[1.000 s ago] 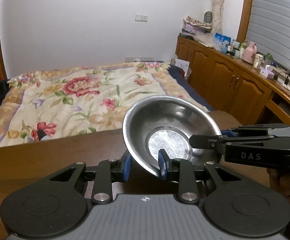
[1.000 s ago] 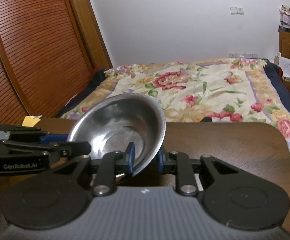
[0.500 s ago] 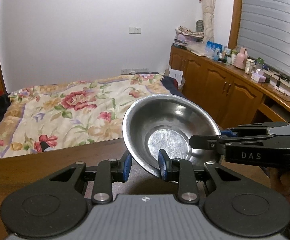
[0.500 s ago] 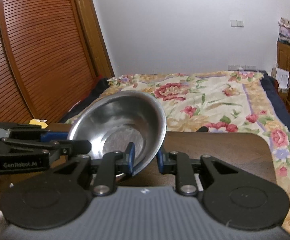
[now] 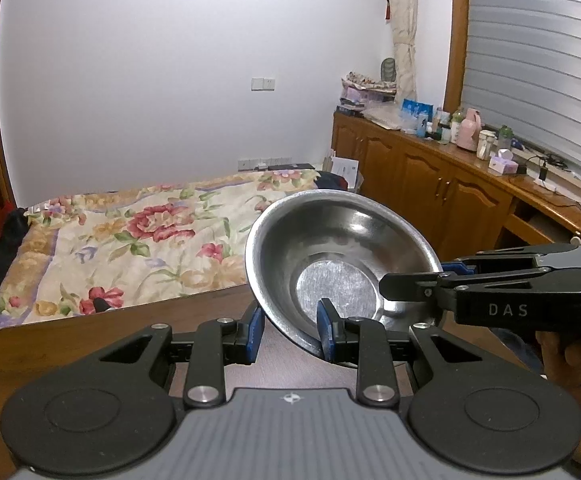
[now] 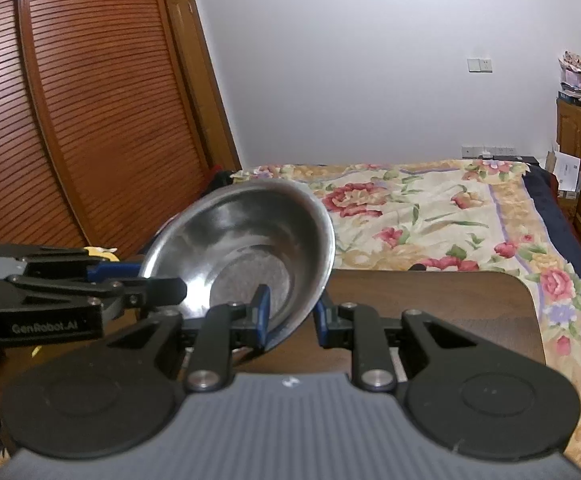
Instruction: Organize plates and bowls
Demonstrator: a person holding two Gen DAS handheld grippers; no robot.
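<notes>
A single steel bowl (image 5: pixel 330 256) hangs tilted above the brown wooden table (image 5: pixel 90 332), held from both sides. My left gripper (image 5: pixel 289 332) is shut on its near-left rim, one blue pad inside the wall and one outside. In the same view my right gripper (image 5: pixel 414 276) comes in from the right and pinches the opposite rim. The right wrist view mirrors this: the bowl (image 6: pixel 242 240) sits in my right gripper (image 6: pixel 290 314), with the left gripper (image 6: pixel 158 278) clamped on its left edge. No plates are in view.
Beyond the table (image 6: pixel 430 300) lies a bed with a floral cover (image 5: pixel 130 232). A wooden cabinet (image 5: pixel 430 184) with bottles on top runs along the right wall. Slatted wardrobe doors (image 6: pixel 70 120) stand at the left. A person's hand (image 5: pixel 570 356) holds the right gripper.
Both grippers have risen together with the bowl; the bed and table sit lower in both views. The grip on the bowl is unchanged.
</notes>
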